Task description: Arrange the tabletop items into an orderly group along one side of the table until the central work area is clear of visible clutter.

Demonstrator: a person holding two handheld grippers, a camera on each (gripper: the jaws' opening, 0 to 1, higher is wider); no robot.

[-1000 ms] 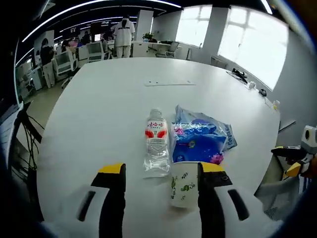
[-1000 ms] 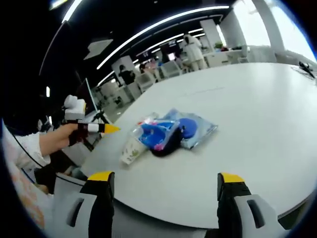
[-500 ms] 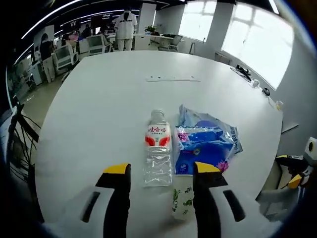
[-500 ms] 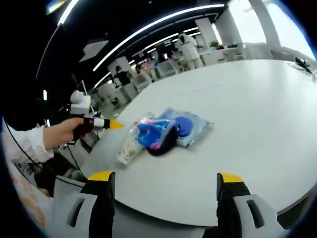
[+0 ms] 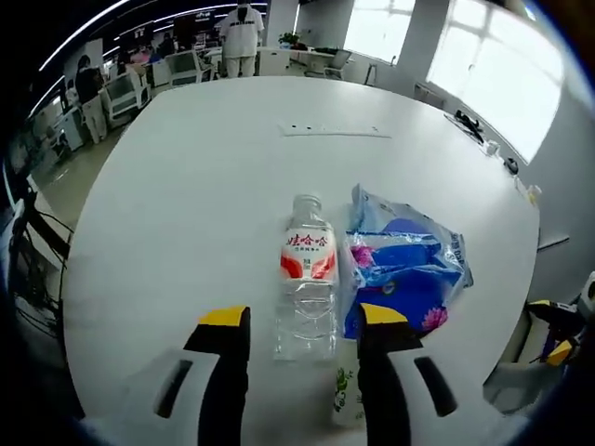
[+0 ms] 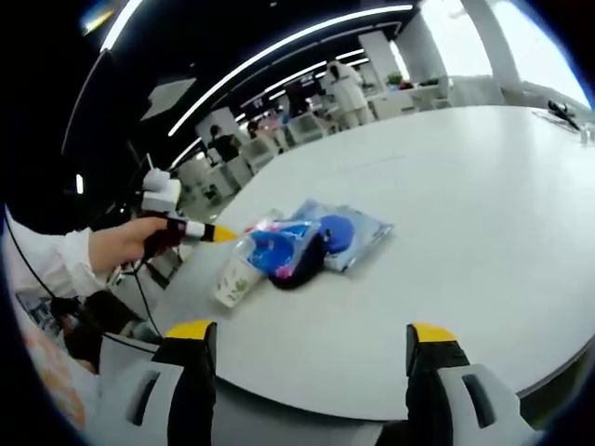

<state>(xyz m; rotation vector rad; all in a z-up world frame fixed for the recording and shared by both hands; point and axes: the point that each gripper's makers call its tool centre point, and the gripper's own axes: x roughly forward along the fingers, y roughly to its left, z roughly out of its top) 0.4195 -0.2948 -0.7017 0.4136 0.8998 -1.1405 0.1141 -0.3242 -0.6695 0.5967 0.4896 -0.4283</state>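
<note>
A clear water bottle with a red and white label lies on the white table, cap pointing away. Its base reaches in between the jaws of my left gripper, which stands open with a gap on either side. A blue plastic bag lies right beside the bottle. A paper cup with green leaves lies just inside the right jaw. My right gripper is open over the near table edge with nothing between its fingers. Ahead of it lie the cup and the bag, and a hand holds the left gripper above them.
A thin grey strip is set into the table's far middle. Small dark items lie at the far right edge. Office chairs and standing people are beyond the table. The right gripper shows at the right, off the table.
My left gripper has moved forward over the bottle, so its base now sits between the jaws, which have narrowed slightly. The right gripper has barely moved.
</note>
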